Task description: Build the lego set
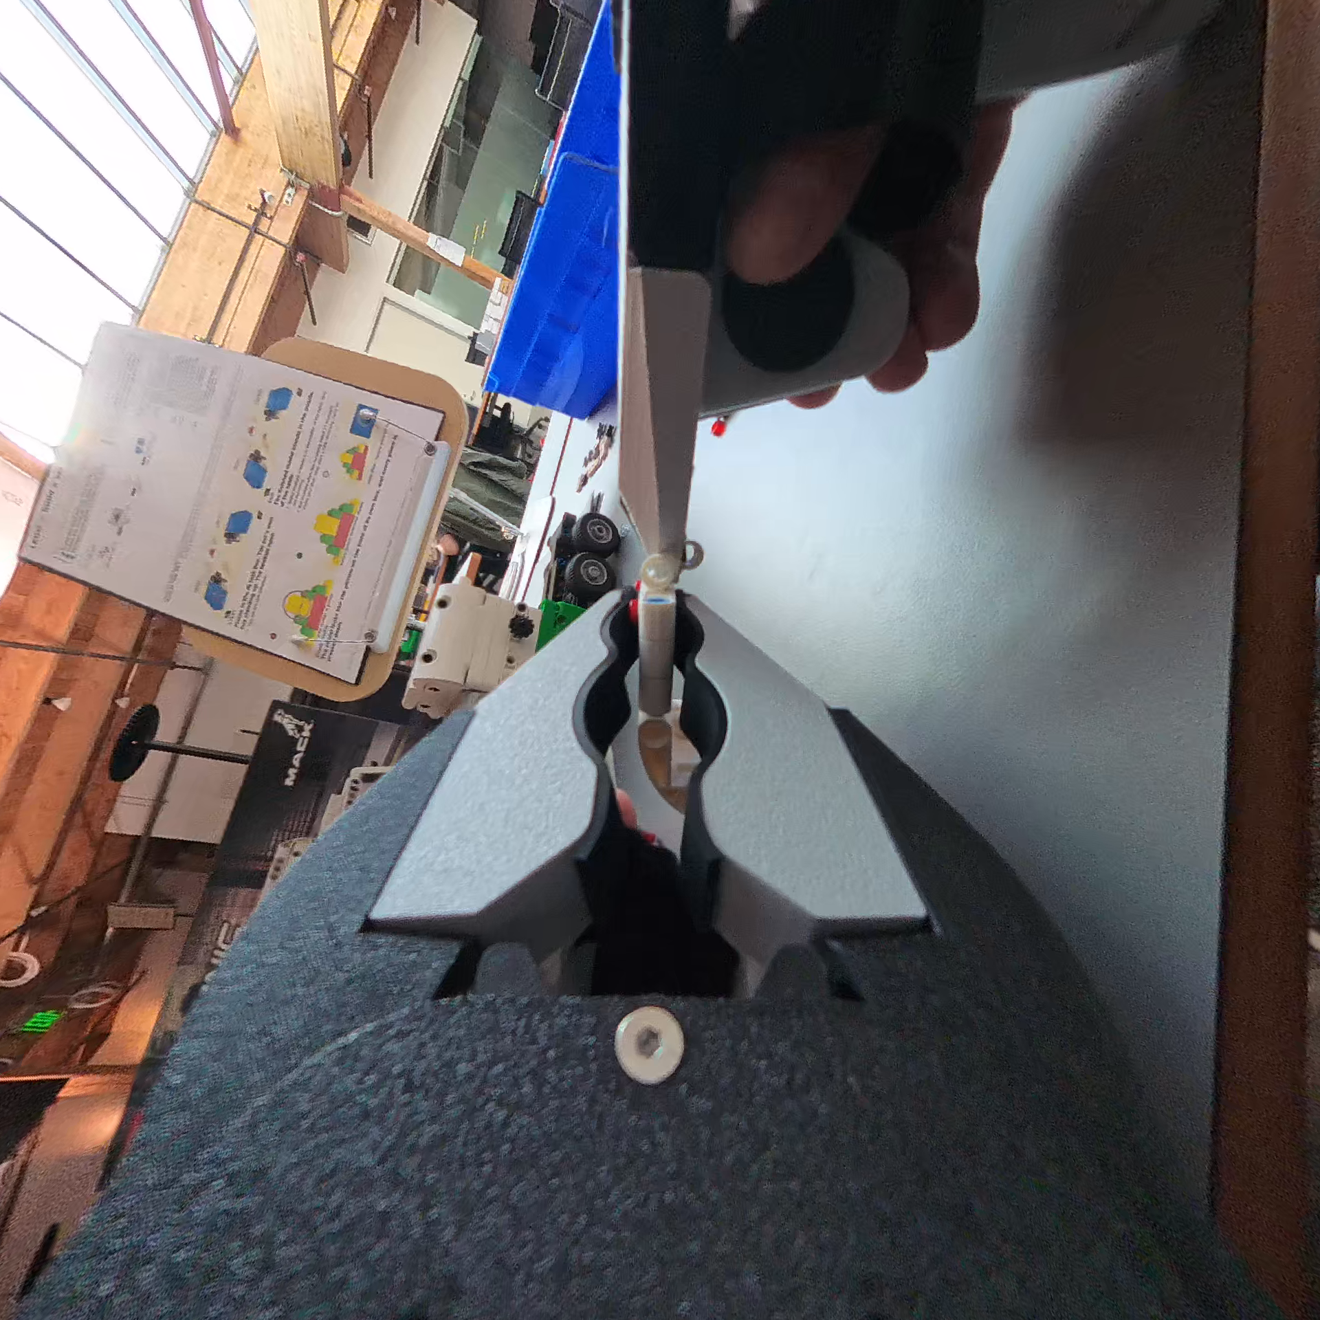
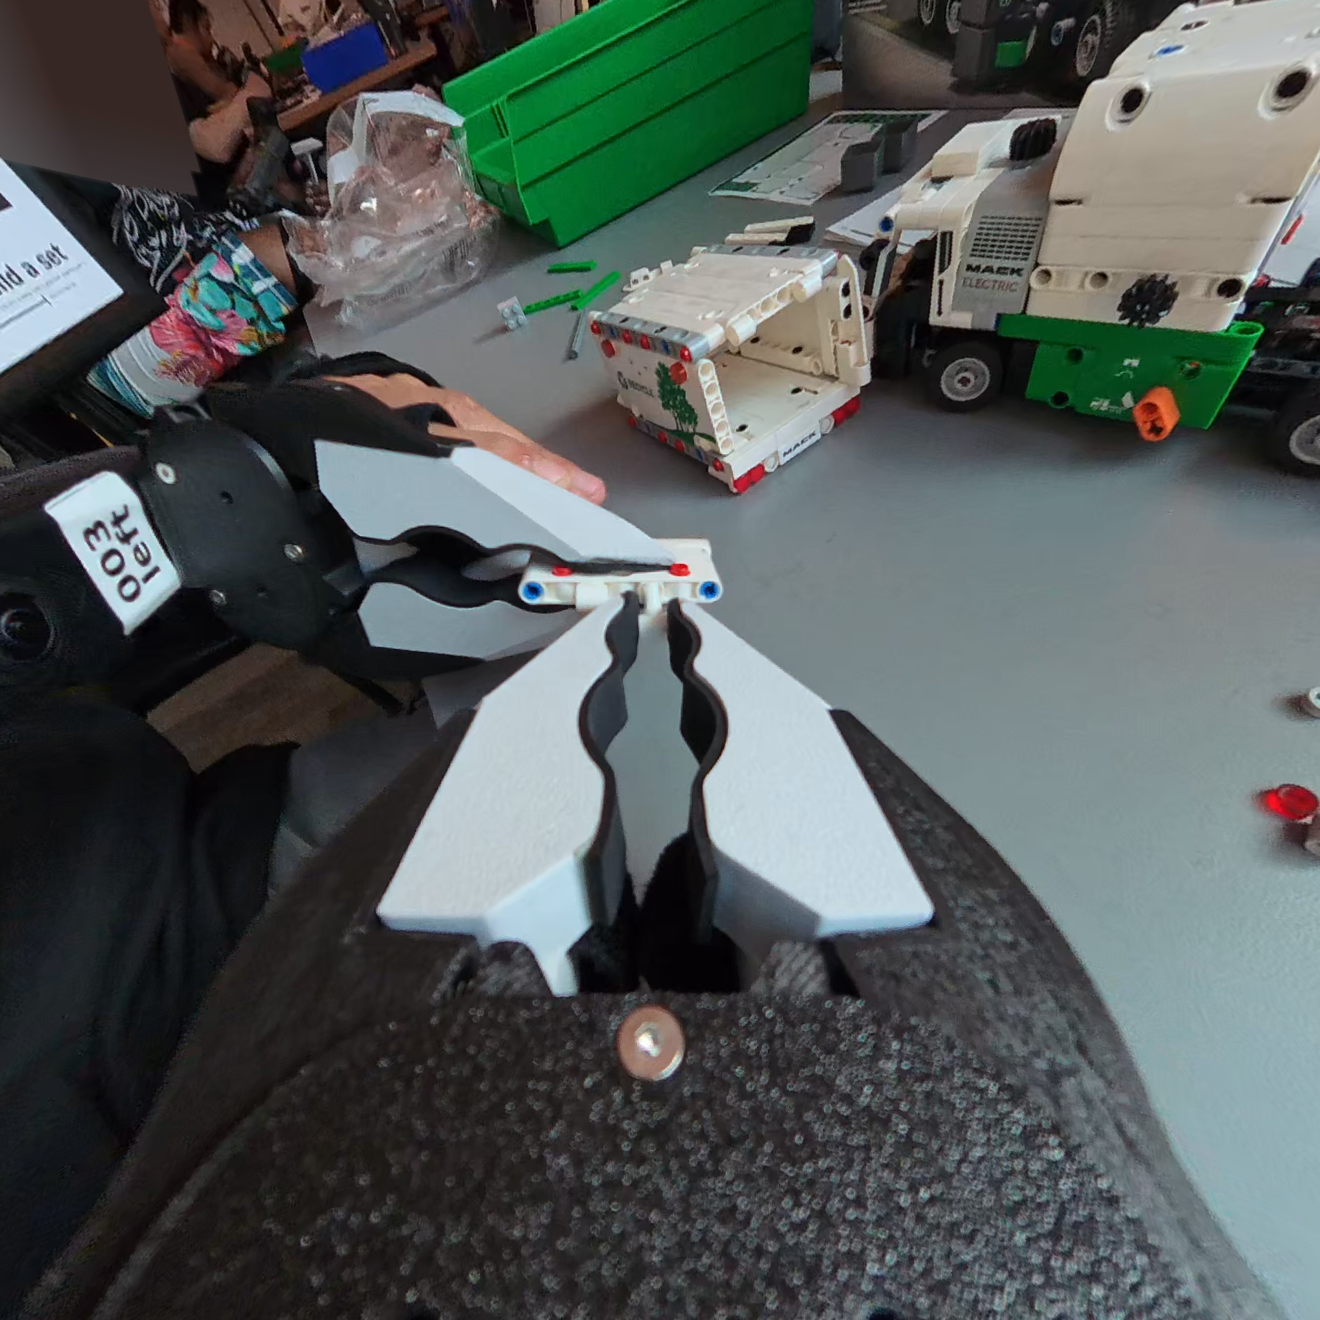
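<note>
My left gripper (image 1: pixel 656 607) is shut on a white beam piece (image 1: pixel 656 646) with red and blue pins, held above the grey table. In the right wrist view the left gripper (image 2: pixel 675 568) comes in from the left, clamping the beam (image 2: pixel 607 587) flat between its jaws. My right gripper (image 2: pixel 648 607) is shut on a small white connector (image 2: pixel 651 598) and holds it against the beam's near side. In the left wrist view the right gripper (image 1: pixel 661 557) points down onto the beam's end.
A white truck body box (image 2: pixel 736 371) and the white and green truck (image 2: pixel 1114 250) stand on the table (image 2: pixel 1000 607) beyond. Green bins (image 2: pixel 628 107), a plastic bag (image 2: pixel 393 193), green axles (image 2: pixel 571 286) lie behind. A red stud (image 2: pixel 1289 800) lies right. An instruction sheet (image 1: pixel 236 500) stands left.
</note>
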{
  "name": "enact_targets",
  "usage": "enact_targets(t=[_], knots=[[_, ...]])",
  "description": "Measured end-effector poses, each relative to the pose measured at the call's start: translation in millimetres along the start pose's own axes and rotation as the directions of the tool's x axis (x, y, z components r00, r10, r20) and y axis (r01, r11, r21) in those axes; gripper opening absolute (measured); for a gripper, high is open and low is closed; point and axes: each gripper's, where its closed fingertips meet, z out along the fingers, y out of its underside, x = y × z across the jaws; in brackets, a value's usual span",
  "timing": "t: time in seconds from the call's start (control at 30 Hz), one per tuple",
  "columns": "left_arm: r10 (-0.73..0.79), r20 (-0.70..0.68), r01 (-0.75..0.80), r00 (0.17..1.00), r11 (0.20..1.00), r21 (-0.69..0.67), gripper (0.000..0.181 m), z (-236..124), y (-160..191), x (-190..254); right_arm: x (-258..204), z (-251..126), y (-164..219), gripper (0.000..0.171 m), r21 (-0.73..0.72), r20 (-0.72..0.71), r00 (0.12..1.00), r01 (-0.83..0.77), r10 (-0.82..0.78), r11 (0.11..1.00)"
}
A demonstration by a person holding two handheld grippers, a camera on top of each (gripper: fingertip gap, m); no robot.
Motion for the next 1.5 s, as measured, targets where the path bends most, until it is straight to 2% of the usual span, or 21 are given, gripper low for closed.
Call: enact_targets(t=[0.13,0.27,0.37,0.47,0.67,0.77,0.87,1.0,1.2,1.4,1.5], knots=[[-0.022,0.005,0.022,1.0,1.0,0.008,0.005,-1,1,-3,-1,1,-4,0.006,0.027,0.023,0.999,-0.045,0.044,0.999],[0.074,0.039,-0.075,0.996,0.997,0.019,0.005,-2,-2,-1,-3,-1,0,0.006,-0.013,0.031,0.999,-0.02,0.02,1.0],[0.206,0.076,-0.207,0.976,0.978,0.013,0.005,0,-3,3,-1,-4,7,0.006,-0.111,-0.013,0.996,0.089,-0.091,0.99],[0.383,0.124,-0.383,0.916,0.923,-0.023,0.005,0,-3,9,2,-4,15,0.005,-0.24,-0.06,0.968,0.222,-0.243,0.945],[0.48,0.155,-0.478,0.864,0.877,-0.049,0.005,-4,-5,9,-2,-4,16,0.004,-0.315,-0.097,0.909,0.357,-0.404,0.879],[0.468,0.142,-0.468,0.872,0.883,-0.034,0.004,-6,-6,11,-5,-4,18,0.004,-0.265,-0.066,0.945,0.292,-0.32,0.919],[0.507,0.15,-0.508,0.849,0.861,-0.034,0.004,-7,-10,15,-8,-5,20,0.002,-0.242,-0.029,0.96,0.263,-0.278,0.934],[0.497,0.119,-0.498,0.859,0.867,-0.023,0.004,-4,-8,18,-5,-3,23,0.002,-0.22,0.01,0.976,0.213,-0.216,0.952],[0.421,0.027,-0.421,0.906,0.907,-0.006,0.006,2,1,26,1,1,29,0.003,-0.247,-0.006,0.955,0.286,-0.297,0.926],[0.395,-0.064,-0.394,0.916,0.919,0.03,0.006,3,2,37,7,6,47,0.004,-0.356,0.01,0.949,0.298,-0.315,0.885],[0.431,-0.026,-0.432,0.902,0.902,-0.015,0.006,5,8,28,13,6,48,0.005,-0.364,0.0,0.945,0.304,-0.327,0.881]])
